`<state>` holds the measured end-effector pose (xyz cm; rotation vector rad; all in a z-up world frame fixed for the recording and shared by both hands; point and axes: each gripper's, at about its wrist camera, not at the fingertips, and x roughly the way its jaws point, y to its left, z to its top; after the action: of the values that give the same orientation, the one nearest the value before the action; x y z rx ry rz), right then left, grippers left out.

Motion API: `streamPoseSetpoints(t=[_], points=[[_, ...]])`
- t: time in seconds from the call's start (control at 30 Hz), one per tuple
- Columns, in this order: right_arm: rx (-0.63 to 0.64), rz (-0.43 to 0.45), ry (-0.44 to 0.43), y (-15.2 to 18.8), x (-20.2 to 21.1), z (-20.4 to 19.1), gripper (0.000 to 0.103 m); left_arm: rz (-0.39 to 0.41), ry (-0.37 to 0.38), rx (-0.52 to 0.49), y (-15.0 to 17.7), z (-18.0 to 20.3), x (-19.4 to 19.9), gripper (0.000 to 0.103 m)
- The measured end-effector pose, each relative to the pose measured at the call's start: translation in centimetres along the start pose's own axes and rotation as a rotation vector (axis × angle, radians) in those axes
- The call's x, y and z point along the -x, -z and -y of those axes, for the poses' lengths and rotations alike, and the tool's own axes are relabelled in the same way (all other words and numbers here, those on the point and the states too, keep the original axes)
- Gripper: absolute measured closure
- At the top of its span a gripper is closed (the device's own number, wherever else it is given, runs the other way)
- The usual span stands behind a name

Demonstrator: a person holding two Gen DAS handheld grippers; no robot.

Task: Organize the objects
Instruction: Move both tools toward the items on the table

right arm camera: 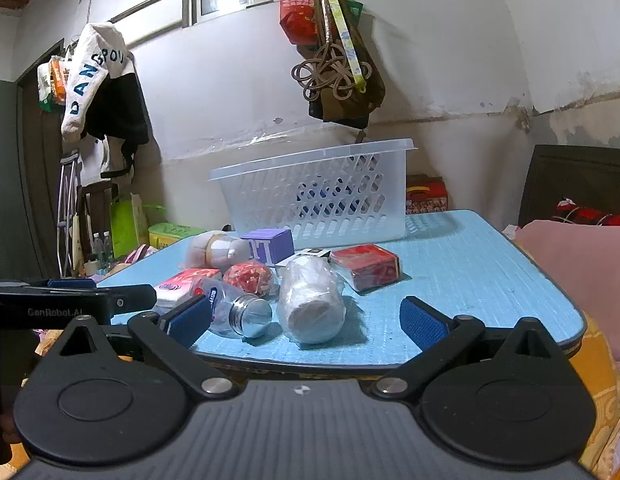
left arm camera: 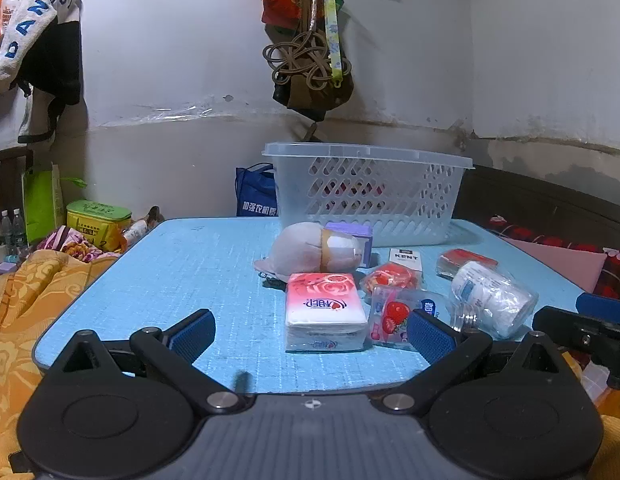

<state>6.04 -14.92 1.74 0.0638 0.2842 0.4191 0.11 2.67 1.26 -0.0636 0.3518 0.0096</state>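
A clear plastic basket point(left arm camera: 370, 192) point(right arm camera: 322, 196) stands at the far side of the light blue table point(left arm camera: 190, 272) point(right arm camera: 470, 272). In front of it lie a pink tissue pack point(left arm camera: 324, 310), a grey plush toy point(left arm camera: 310, 248) point(right arm camera: 218, 250), a purple box point(right arm camera: 270, 244), a Kent pack point(left arm camera: 406, 258), a red box point(right arm camera: 366, 266), a red wrapped ball point(right arm camera: 248, 276), a strawberry packet point(left arm camera: 392, 316), a wrapped white roll point(left arm camera: 490, 298) point(right arm camera: 312, 300) and a clear bottle with a metal cap point(right arm camera: 238, 308). My left gripper point(left arm camera: 310, 334) is open and empty just short of the tissue pack. My right gripper point(right arm camera: 306, 318) is open and empty in front of the white roll.
An orange blanket point(left arm camera: 26, 320) lies left of the table. A pink cushion point(right arm camera: 582, 272) lies to the right. Bags point(left arm camera: 310, 40) hang on the wall above the basket. Clothes point(left arm camera: 38, 40) hang at the left. A green tin point(left arm camera: 98, 220) and a blue bag point(left arm camera: 256, 196) sit behind the table.
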Motion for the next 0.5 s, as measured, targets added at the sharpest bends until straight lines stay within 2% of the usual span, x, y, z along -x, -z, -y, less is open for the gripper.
streamPoseSetpoints(t=[0.27,0.43,0.5], points=[[-0.002,-0.010,-0.014,0.03,-0.16,0.26,0.010,-0.003,-0.001,-0.006,0.08,0.11,-0.18,0.000],[0.006,-0.025,-0.016,0.13,-0.37,0.28,0.028,-0.007,0.003,-0.003,0.22,0.09,-0.40,0.003],[0.008,-0.033,-0.018,0.22,-0.56,0.24,0.031,-0.015,0.006,-0.006,0.29,0.12,-0.68,0.004]])
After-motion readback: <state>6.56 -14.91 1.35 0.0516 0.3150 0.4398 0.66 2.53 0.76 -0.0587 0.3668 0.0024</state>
